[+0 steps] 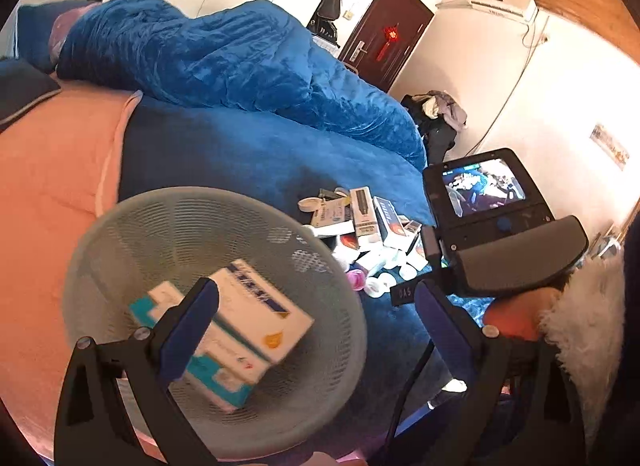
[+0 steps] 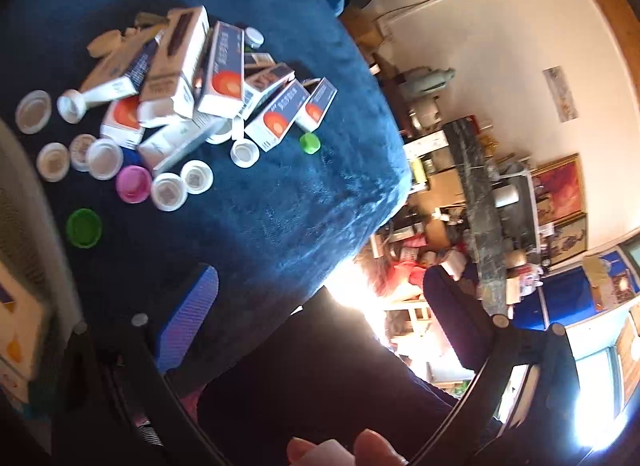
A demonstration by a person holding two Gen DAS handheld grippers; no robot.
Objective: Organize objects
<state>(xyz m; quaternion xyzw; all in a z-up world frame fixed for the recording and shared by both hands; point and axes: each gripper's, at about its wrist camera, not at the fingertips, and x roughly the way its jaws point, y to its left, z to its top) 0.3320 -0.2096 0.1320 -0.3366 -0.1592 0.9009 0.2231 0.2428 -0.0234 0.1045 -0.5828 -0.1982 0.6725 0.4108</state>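
White carton (image 1: 260,310) in basket (image 1: 120,234), just beyond left fingers (image 1: 192,330).

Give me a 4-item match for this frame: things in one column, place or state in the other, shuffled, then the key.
Things
1. white box with the blue stripe
2. pink cap
3. left gripper
4. pile of cartons

Place or state
A. open, holding nothing, over the basket
B. lying inside the basket on a teal and white box
C. heaped on the blue blanket, outside the basket
D. loose on the blanket among white lids

Pairs: 1-B, 2-D, 3-A, 4-C
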